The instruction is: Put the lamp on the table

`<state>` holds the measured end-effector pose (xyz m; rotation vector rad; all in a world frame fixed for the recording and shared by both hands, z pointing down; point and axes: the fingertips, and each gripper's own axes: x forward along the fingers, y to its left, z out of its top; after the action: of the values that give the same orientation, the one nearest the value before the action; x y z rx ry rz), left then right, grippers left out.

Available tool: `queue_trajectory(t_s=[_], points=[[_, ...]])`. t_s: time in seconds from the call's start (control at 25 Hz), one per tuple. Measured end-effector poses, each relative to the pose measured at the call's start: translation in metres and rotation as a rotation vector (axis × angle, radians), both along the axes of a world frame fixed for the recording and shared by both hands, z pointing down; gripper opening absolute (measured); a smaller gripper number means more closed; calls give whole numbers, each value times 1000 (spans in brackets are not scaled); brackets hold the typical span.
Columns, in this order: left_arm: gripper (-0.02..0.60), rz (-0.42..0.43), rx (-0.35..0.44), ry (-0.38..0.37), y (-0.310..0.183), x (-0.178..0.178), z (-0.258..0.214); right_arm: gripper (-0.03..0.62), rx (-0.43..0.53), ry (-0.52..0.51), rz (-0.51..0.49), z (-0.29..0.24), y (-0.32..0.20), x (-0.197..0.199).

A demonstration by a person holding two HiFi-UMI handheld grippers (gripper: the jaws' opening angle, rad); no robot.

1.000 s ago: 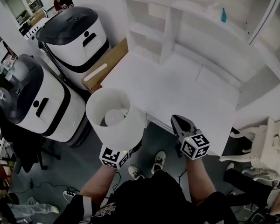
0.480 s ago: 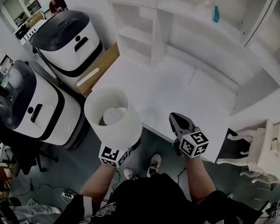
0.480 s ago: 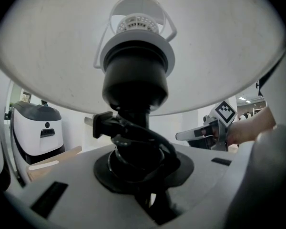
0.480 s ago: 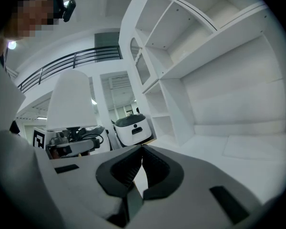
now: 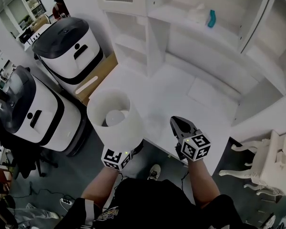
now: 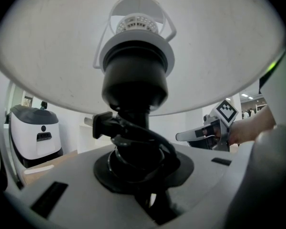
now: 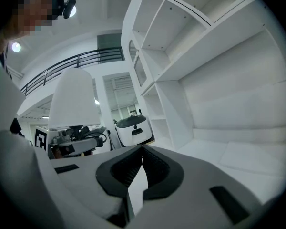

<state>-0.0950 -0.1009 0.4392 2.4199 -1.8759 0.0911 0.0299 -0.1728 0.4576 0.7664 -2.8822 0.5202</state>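
With the person stepping closer, the lamp (image 5: 115, 118), its stem clamped in the left gripper's (image 6: 136, 175) jaws, now hangs upright at the counter's (image 5: 181, 89) near edge, nearly ready for lowering; the right gripper's (image 5: 180, 127) jaws are closed, empty.

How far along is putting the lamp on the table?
Done: the white-shaded, black-stemmed lamp is gripped by its stem in the left hand-held gripper. In hand: it hangs at the near edge of the white table. Left: set it down. The right hand-held gripper is shut, empty.
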Motion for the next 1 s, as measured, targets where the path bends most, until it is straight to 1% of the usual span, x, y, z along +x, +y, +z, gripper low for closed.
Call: queue_trajectory(t_s=[0.24,0.4,0.56,0.76,1.0], points=[[94,8,-3,-14,-17,9,-2,25,5,-4,-13,-1,-9,3],[94,26,-5,-20,-31,12,0,25,5,-4,0,1,-17,4],[94,59,-5,-29,-47,13,6,25,3,6,24,4,-27,3],[94,113,7,-22,-75,11,11,25,-11,13,80,8,-48,-1],[94,176,35,-37,-115,10,13,25,-28,29,135,15,-77,-7]])
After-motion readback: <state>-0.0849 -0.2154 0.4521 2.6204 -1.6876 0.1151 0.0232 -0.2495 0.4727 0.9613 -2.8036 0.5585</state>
